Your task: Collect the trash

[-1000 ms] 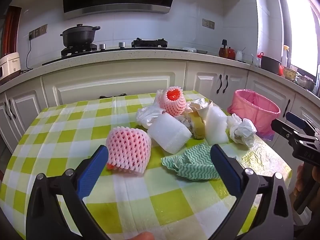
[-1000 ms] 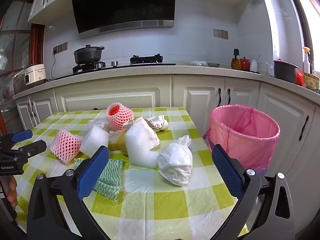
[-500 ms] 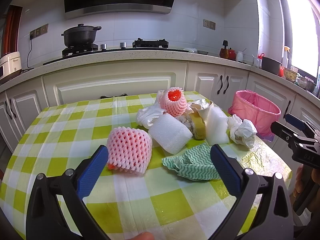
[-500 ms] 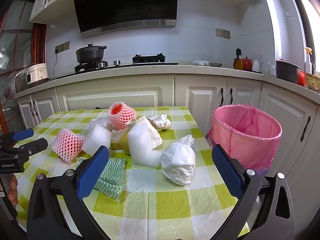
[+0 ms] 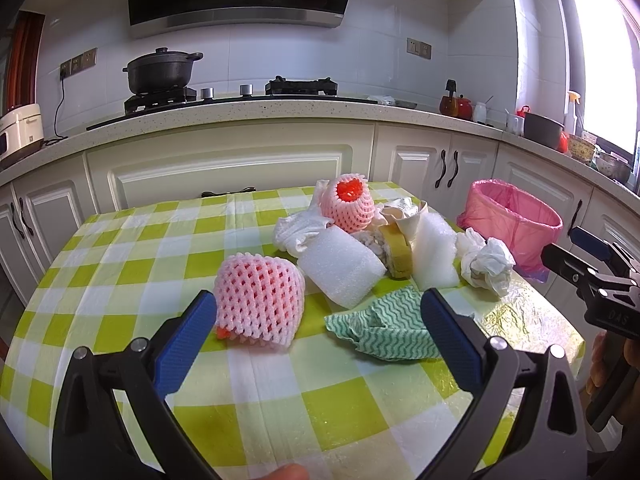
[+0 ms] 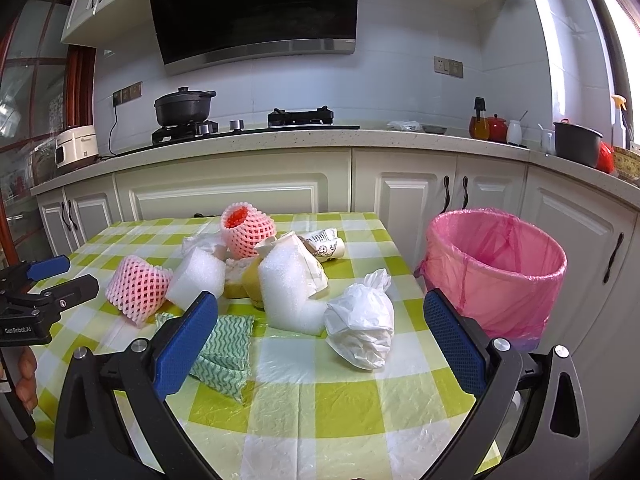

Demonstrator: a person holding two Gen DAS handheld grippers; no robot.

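The table (image 6: 360,400) has bare checked cloth along its near edge and left side; the trash is heaped toward the far right corner. The left gripper (image 5: 316,332) is spread wide and empty, above a pink foam net (image 5: 260,304) lying on its side, its opening probably facing away. The right gripper (image 6: 320,336) gapes empty over a crumpled white bag (image 6: 362,332). The pink-lined bin (image 6: 496,272) stands just off the table's right edge, mouth up
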